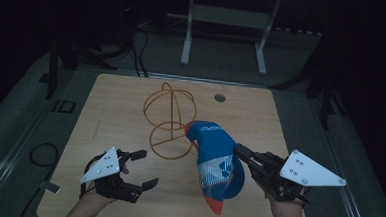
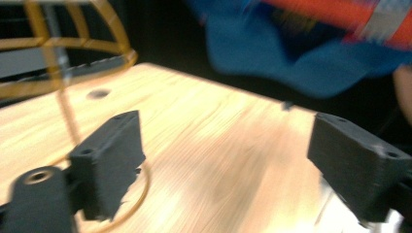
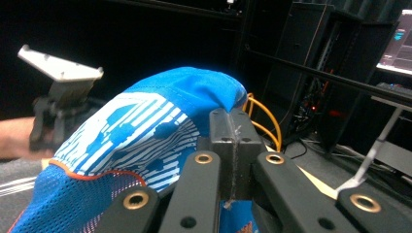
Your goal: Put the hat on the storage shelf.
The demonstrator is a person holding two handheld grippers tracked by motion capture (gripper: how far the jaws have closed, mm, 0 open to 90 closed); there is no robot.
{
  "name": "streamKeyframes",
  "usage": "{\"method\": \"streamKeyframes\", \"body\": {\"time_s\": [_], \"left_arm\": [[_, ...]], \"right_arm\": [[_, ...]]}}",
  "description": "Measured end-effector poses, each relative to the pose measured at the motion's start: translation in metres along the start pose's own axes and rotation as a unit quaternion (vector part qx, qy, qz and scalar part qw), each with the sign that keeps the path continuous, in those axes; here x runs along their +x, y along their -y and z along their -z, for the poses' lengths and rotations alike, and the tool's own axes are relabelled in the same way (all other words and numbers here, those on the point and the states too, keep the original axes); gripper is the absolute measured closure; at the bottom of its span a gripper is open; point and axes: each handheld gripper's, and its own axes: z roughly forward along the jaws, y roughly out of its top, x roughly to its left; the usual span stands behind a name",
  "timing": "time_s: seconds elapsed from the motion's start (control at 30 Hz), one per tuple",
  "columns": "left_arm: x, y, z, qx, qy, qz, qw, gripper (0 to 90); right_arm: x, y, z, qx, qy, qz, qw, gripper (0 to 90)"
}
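The blue cap (image 1: 217, 162), white-patterned with an orange-edged brim (mesh at one side), hangs above the table (image 1: 116, 109) beside the wire stand (image 1: 170, 120), pinched by the right gripper (image 1: 240, 152); the left gripper (image 1: 145, 168) is spread wide, empty.

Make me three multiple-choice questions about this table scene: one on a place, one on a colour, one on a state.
1. Where does the wire stand sit?
A. mid-table, behind the cap
B. on the floor
C. in the left claw

2. What is the cap's main colour?
A. green
B. blue
C. yellow

3. What state is the left claw in?
A. shut on the cap
B. shut on the stand
C. open, holding nothing

Answers: 1 A, the high view shows it mid-table; 2 B, blue fabric with orange trim; 3 C, its jaws stand apart over bare wood.
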Motion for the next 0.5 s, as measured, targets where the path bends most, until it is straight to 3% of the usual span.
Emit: {"method": "streamKeyframes", "body": {"time_s": [0.1, 0.2, 0.33, 0.5], "left_arm": [[0.0, 0.021, 0.003, 0.013, -0.036, 0.015, 0.9992, 3.4], [0.0, 0.04, 0.009, 0.021, -0.075, 0.026, 0.9966, 2.5], [-0.004, 0.062, 0.013, 0.03, -0.138, 0.021, 0.9897, 2.5], [-0.003, 0.08, 0.015, 0.014, -0.19, 0.035, 0.981, 2.5]], "right_arm": [[-0.004, -0.005, -0.005, -0.001, 0.004, 0.003, 1.0, 90.0], [-0.009, -0.011, -0.012, -0.005, 0.007, 0.004, 1.0, 90.0], [-0.018, -0.023, -0.025, -0.009, 0.011, 0.005, 0.9999, 90.0], [-0.026, -0.039, -0.048, -0.009, 0.018, 0.011, 0.9997, 90.0]]}}
